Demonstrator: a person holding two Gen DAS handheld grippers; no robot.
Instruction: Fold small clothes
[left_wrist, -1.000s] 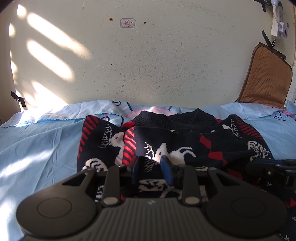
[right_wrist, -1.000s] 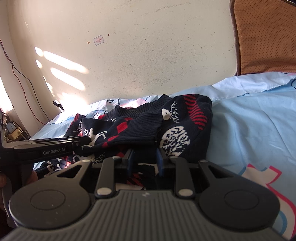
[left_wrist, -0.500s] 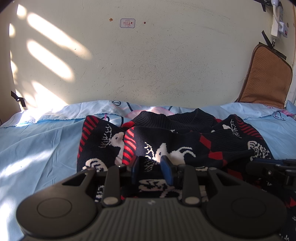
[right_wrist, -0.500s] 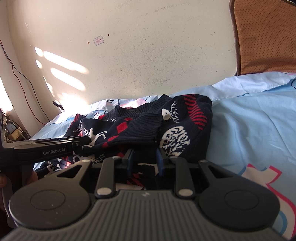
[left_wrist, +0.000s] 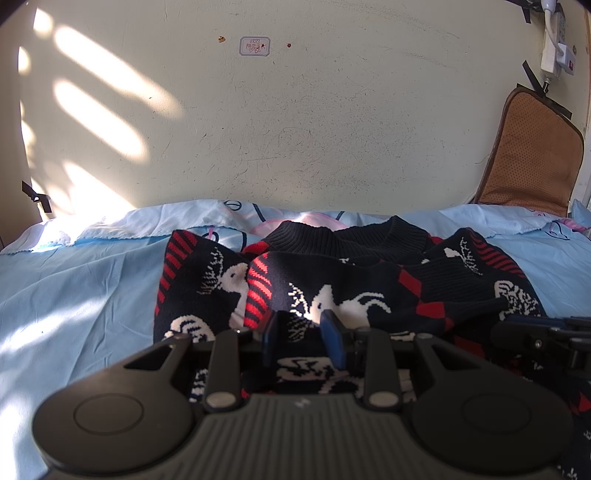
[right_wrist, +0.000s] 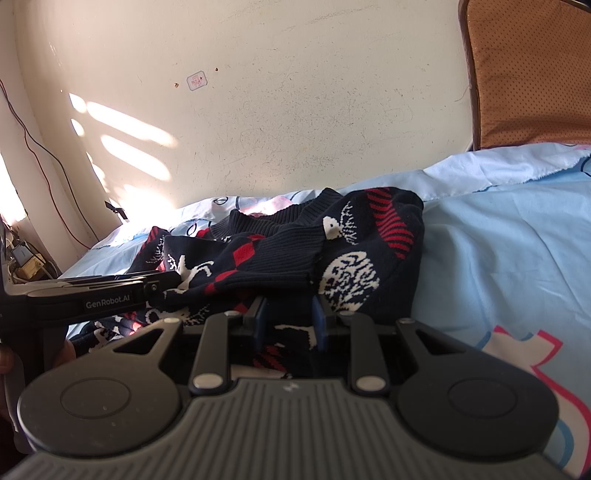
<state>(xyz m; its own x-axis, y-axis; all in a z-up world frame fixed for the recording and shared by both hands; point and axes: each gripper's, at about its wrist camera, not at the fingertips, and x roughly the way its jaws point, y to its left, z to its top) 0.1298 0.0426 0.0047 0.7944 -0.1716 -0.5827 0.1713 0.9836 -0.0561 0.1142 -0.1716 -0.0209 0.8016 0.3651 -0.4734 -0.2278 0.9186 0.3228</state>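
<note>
Nothing shifted since the earlier frames: both grippers parked in the same spots, knit lying the same way.

Nearest, left gripper (left_wrist: 301, 334) held low and level over the near hem of the navy knitted sweater with red stripes and white animal figures (left_wrist: 343, 291), blue fingertips (left_wrist: 331, 338) set apart, a strip of knit between them; clamped or merely straddling, cannot tell. Right gripper (right_wrist: 288, 323) likewise low at the near right part of the same sweater (right_wrist: 295, 251), blue pads apart with fabric in the gap, grip not clear.

Sweater bunched mid-bed on the pale blue printed bedsheet (left_wrist: 74, 295), ribbed collar toward the wall. Open sheet to the left of the garment and a wide bare stretch to its right (right_wrist: 498, 258).

Farther back, cream plaster wall (left_wrist: 295, 129) closing off the bed's far edge; brown perforated cushion (left_wrist: 532, 155) leaning in the right corner.
</note>
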